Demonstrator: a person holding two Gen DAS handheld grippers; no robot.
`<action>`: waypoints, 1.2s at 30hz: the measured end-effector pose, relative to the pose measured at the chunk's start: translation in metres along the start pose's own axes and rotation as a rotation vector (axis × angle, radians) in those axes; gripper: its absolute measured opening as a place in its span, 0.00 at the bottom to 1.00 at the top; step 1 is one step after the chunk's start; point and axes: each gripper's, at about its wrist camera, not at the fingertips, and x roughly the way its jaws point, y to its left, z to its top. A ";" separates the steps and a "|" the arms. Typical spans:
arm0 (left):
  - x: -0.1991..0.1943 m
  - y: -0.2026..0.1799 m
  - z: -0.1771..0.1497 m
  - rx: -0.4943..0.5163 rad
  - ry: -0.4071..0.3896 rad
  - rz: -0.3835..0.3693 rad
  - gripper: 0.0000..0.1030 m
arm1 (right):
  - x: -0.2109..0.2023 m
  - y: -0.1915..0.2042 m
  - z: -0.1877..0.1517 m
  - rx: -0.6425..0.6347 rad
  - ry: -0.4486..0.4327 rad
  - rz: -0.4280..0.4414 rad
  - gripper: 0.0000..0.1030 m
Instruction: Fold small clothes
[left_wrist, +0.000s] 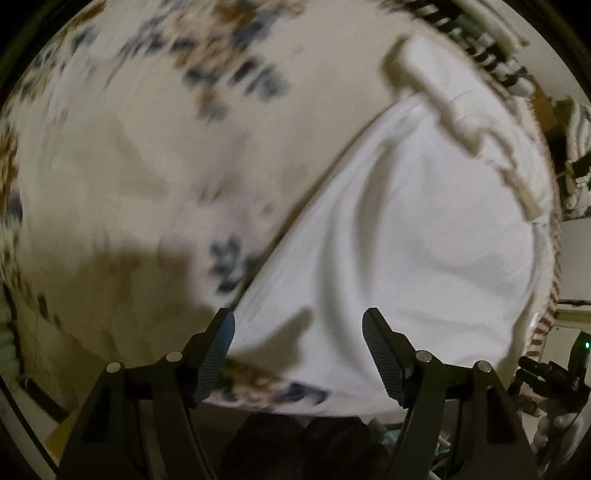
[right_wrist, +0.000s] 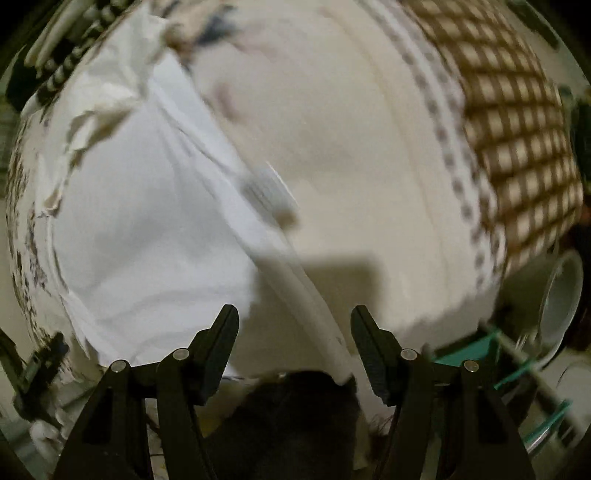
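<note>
My left gripper (left_wrist: 299, 347) stands wide apart and empty, and so does my right gripper (right_wrist: 294, 343); neither touches cloth. The white garment (left_wrist: 406, 240) fills the lower right of the left wrist view, spread on a floral bedcover (left_wrist: 147, 147), with a cream trim band (left_wrist: 443, 99) along its far edge at upper right. In the right wrist view the same garment (right_wrist: 147, 206) lies in the left half of the frame, its long hemmed edge (right_wrist: 295, 288) running diagonally down between my fingers.

I judge it thin, light and limp: it will sag and wrinkle when lifted and may slip from a shallow pinch. The doubled hem and the corners look the firmest places to take hold, one in each gripper.

A small pale tag (right_wrist: 267, 188) sits on the hem, too blurred to read. I can make out no other writing.
</note>
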 end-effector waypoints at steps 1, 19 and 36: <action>0.007 0.008 -0.004 -0.019 0.010 -0.007 0.68 | 0.003 -0.006 -0.003 0.015 0.005 -0.001 0.64; -0.027 0.011 -0.007 -0.057 -0.098 -0.173 0.02 | 0.000 0.024 -0.050 0.086 -0.017 0.250 0.05; -0.087 -0.025 0.163 -0.305 -0.245 -0.415 0.02 | -0.149 0.065 0.116 0.127 -0.156 0.496 0.05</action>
